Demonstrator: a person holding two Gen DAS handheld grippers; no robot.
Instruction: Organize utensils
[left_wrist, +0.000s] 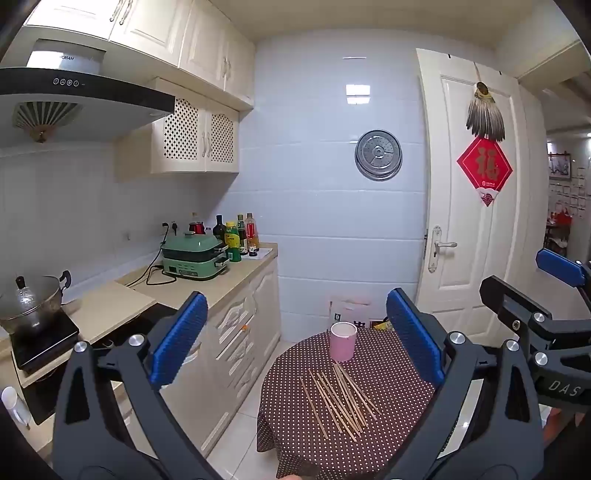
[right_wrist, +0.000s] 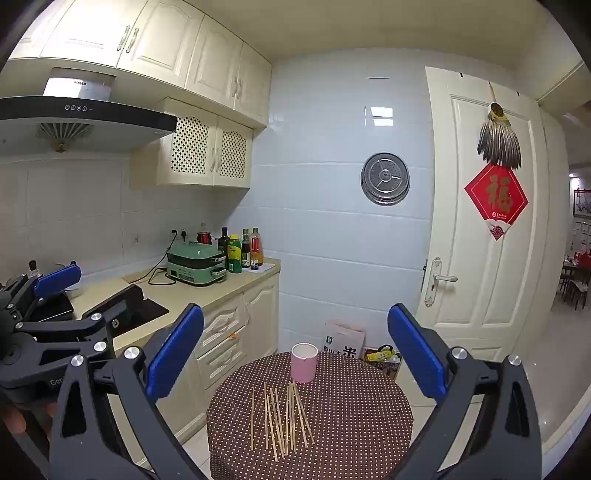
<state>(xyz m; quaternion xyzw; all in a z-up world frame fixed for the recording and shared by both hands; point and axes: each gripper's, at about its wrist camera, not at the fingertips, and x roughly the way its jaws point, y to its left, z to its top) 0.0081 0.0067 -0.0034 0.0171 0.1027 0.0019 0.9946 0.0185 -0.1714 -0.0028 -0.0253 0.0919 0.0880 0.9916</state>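
Several wooden chopsticks (left_wrist: 341, 400) lie loose on a small round table with a brown polka-dot cloth (left_wrist: 391, 417); they also show in the right wrist view (right_wrist: 282, 419). A pink cup (left_wrist: 343, 340) stands upright just behind them, empty as far as I can see; it also shows in the right wrist view (right_wrist: 304, 362). My left gripper (left_wrist: 297, 339) is open and empty, held high above and short of the table. My right gripper (right_wrist: 295, 350) is open and empty, likewise above the table (right_wrist: 362, 413). Each gripper shows at the edge of the other's view.
A kitchen counter (left_wrist: 207, 284) runs along the left with a green electric cooker (left_wrist: 194, 258), bottles (left_wrist: 240, 236) and a pot (left_wrist: 31, 302) on a hob. A white door (left_wrist: 476, 206) stands at the right. Bags (right_wrist: 345, 341) sit on the floor behind the table.
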